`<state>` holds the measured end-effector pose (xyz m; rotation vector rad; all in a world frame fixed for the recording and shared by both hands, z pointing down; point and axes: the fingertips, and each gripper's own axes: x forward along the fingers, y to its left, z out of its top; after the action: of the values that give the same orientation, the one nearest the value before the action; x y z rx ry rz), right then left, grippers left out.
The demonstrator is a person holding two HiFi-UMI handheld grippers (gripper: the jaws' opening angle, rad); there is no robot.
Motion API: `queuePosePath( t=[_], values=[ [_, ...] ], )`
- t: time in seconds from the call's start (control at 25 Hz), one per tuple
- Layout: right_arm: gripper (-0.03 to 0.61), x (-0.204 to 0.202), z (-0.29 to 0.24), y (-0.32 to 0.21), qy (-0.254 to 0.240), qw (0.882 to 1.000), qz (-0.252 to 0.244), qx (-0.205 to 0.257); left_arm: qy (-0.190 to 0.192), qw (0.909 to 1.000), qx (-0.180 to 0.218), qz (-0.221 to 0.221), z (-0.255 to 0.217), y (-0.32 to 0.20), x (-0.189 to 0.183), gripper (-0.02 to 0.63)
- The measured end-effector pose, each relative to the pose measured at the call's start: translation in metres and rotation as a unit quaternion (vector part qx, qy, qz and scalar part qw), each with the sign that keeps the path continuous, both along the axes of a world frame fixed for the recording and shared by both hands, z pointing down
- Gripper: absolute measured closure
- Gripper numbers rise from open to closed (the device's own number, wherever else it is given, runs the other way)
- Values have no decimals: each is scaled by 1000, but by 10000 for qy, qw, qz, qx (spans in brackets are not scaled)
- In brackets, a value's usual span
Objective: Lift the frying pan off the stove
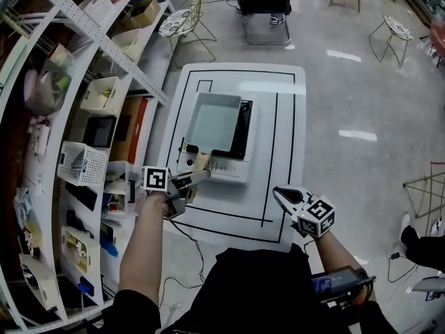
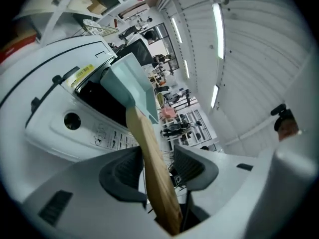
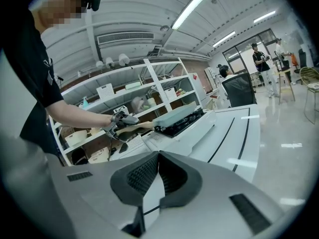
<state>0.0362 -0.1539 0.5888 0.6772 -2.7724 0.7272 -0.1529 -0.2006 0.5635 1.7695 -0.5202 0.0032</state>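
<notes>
Left gripper view shows me my left gripper (image 2: 157,167) spread around the wooden handle (image 2: 149,148) of the frying pan (image 1: 215,122), one pad touching it and the other just clear. The pan sits on the stove (image 1: 229,172) by the table's (image 1: 286,145) left edge. My right gripper (image 3: 158,156) is pressed together and empty, near the table's near right corner.

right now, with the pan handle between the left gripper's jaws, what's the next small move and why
Probably close the left gripper firmly on the wooden handle before any lift. The handle lies between its jaws, but a gap shows beside one pad, so the grip looks incomplete. The pan sits on the stove.
</notes>
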Motion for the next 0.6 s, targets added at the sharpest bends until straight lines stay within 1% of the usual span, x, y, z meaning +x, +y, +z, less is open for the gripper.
queuePosePath(
  t=[0.12,0.2,0.24,0.44,0.6],
  values=[
    [552,-4,0,0,53,10000,-5,-8,578,9982,-96,-84,-5,3,0,478],
    [553,-6,0,1,103,9999,-16,-2,821,9964,-147,-148,-4,6,0,515],
    [552,-7,0,2,124,9999,-25,3,902,9956,-168,-193,-4,6,-1,520],
    [552,-11,-4,2,196,9998,-63,57,1107,9930,-213,-354,-4,8,5,529],
    [552,-18,-6,-2,227,9996,-125,98,1158,9921,-178,-451,-4,6,11,532]
  ],
)
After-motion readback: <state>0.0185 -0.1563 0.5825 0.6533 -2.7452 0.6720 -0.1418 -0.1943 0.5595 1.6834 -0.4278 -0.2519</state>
